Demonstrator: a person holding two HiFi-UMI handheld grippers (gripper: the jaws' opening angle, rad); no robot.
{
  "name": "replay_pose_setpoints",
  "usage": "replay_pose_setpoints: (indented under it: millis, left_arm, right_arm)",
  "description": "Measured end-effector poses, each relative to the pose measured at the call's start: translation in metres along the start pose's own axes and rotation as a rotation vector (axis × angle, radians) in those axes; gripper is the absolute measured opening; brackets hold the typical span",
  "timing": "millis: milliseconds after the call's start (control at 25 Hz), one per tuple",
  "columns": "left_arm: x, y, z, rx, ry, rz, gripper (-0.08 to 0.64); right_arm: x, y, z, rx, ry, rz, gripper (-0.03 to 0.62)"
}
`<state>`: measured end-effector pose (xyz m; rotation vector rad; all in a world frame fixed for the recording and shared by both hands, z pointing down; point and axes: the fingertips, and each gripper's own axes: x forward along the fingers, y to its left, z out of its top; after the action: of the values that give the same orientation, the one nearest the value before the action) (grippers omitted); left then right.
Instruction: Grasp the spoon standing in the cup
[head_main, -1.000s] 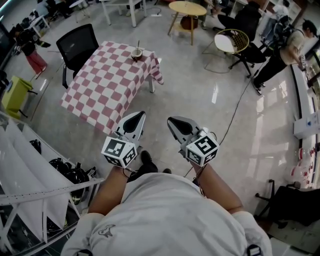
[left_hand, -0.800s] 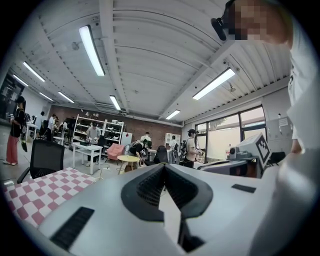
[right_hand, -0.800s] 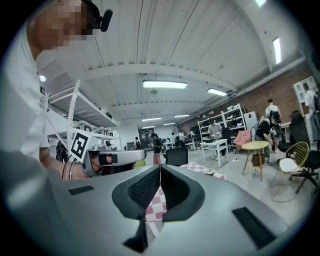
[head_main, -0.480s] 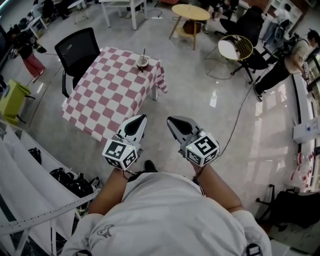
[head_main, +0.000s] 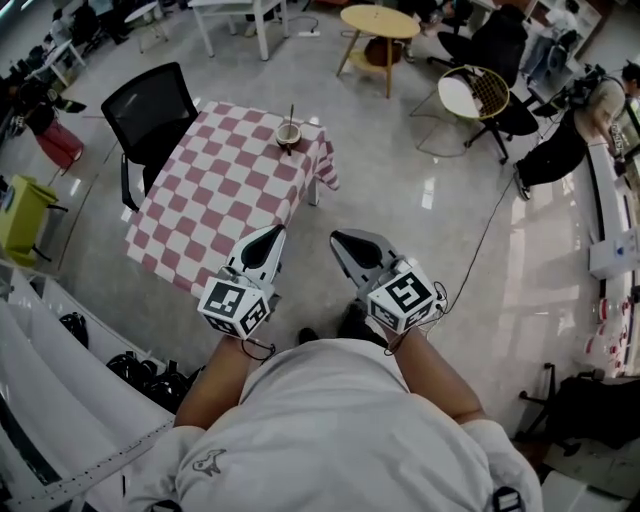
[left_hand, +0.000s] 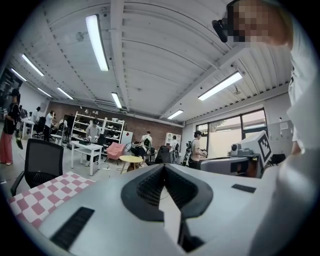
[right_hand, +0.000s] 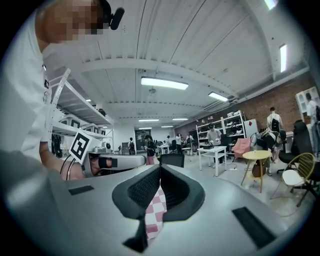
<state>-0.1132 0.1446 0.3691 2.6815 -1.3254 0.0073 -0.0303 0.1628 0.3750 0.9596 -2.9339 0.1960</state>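
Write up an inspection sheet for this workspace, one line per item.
Surface: table under a red-and-white checked cloth, on a glossy floor.
Job's things: cup near the table's far edge, spoon standing upright in it.
Clutter: nothing seen on the cloth apart from the cup.
Grippers: left gripper and right gripper both shut and empty, held in front of the person, far short of the cup.
Cables: black cable trailing across the floor at the right.
Surroundings: black chair beside the table, round wooden table beyond, white shelving at the left.
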Motion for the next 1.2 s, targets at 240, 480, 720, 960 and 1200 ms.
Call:
replay_pose_setpoints:
  millis: [240, 480, 720, 960, 1200]
  left_arm:
    - [0.035, 0.014, 0.004, -0.001, 0.005, -0.002, 0.014]
    - [0.075, 0.028, 0.004, -0.016, 0.006, 0.028, 0.014]
    - [0.126, 0.033, 0.012, -0.018, 0.001, 0.061, 0.014]
    - [0.176, 0.021, 0.015, 0.005, 0.005, 0.087, 0.014]
    - [0.202, 0.020, 0.011, 0.003, 0.009, 0.117, 0.014]
  right_arm:
    - [0.019, -0.036, 0.015, -0.010, -0.018, 0.011, 0.032]
    - [0.032, -0.075, 0.017, -0.014, -0.008, 0.057, 0.032]
    - [0.035, -0.130, 0.031, -0.021, -0.023, 0.087, 0.032]
    - [0.020, -0.175, 0.038, -0.034, -0.024, 0.137, 0.032]
    - [0.012, -0.200, 0.043, -0.019, -0.017, 0.186, 0.032]
